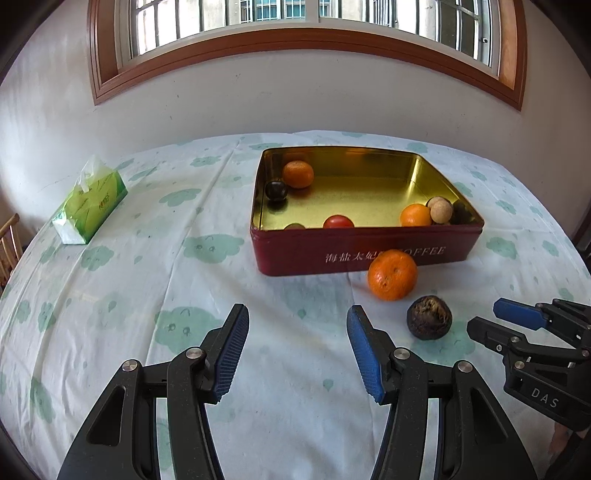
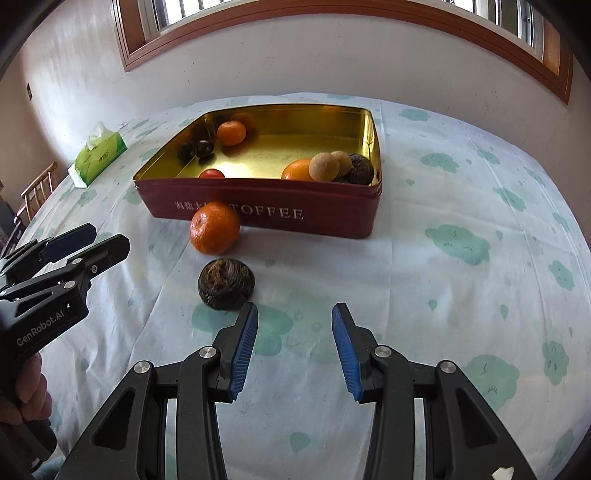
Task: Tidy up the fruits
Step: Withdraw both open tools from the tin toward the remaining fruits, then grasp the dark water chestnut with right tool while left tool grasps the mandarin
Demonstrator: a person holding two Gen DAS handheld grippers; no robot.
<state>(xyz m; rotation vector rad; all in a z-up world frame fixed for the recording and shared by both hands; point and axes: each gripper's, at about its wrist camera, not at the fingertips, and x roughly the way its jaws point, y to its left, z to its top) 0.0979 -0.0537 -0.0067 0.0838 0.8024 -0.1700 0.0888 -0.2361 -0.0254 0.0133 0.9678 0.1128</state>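
Two fruits are left outside the tin: an orange (image 1: pixel 392 274) touching or all but touching the red front wall by the lettering, and a dark wrinkled fruit (image 1: pixel 429 316) just in front of it on the tabletop (image 1: pixel 110 332); both lie loose on the cloud-print cloth, and nothing grips them.

The toffee tin (image 1: pixel 365 253) already holds most of the lot, as I read it; an orange (image 1: pixel 298 174) and a dark round fruit (image 1: pixel 276 190) sit in the far left corner, a red fruit (image 1: pixel 338 222) and something greenish that I cannot make out peek over the near wall, and an orange (image 1: pixel 415 215), pale tan fruit (image 1: pixel 439 209) and another dark one bunch in the right corner. So I judge the job well along, with those two pieces still to go in.

My left tool (image 1: pixel 297 321) hangs over bare cloth with its blue pads apart and nothing between them; released. My right tool (image 2: pixel 294 321) is likewise unclenched and empty, its left pad just short of the dark wrinkled fruit, which lies a little left of the gap; I would take that one first, since it is nearest.

Further out, a green tissue pack (image 1: pixel 90 206) rests near the left edge, well apart from the tin; a window (image 1: pixel 295 22) runs above the wall behind.
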